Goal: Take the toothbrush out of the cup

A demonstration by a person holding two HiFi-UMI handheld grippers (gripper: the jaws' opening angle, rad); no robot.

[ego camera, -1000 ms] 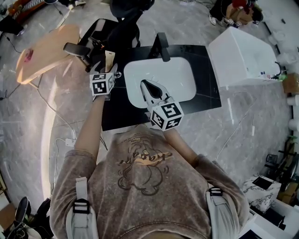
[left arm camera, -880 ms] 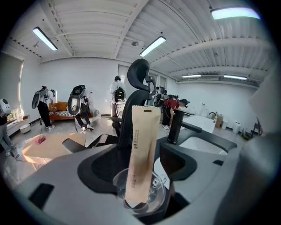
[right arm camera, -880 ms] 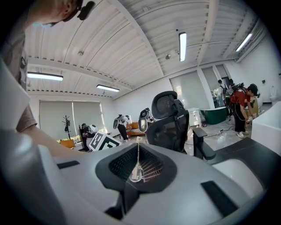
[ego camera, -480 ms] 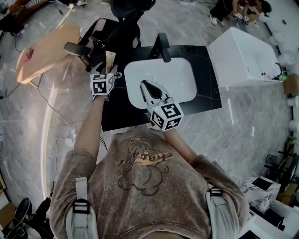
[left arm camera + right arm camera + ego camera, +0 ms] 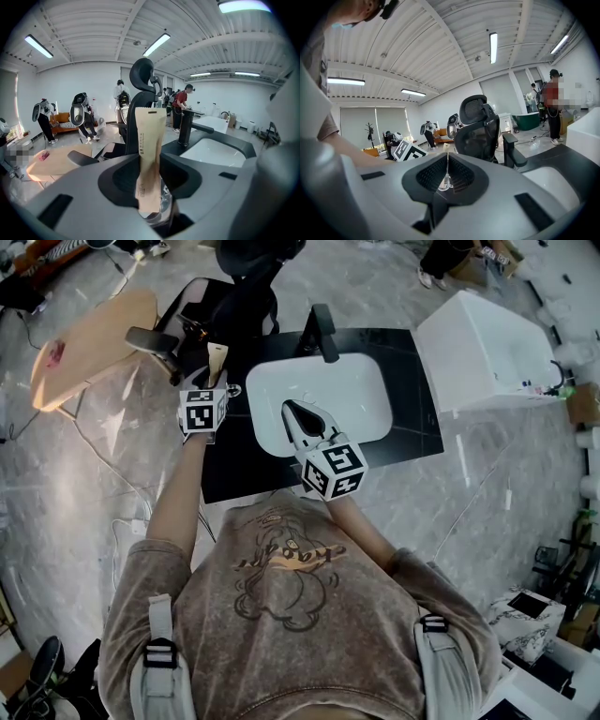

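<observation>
Print down the tan paper-wrapped toothbrush point(image 5: 151, 136) was too tiny to read; it stood upright in the clear cup point(image 5: 164, 202) left of the white sink point(image 5: 349, 390), black office chair point(image 5: 140, 93) behind. Left gripper point(image 5: 150, 183) had just been closing and pinched the wrapper, while right gripper point(image 5: 293, 411) hung over the basin, jaws together.

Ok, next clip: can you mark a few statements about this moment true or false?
1. The toothbrush is in a paper wrapper. True.
2. The left tongs are empty. False: they have just been closing, and the toothbrush stands between them.
3. The right tongs hang over the white basin. True.
4. The cup stands inside the basin. False: it stands on the black counter, left of the basin.
</observation>
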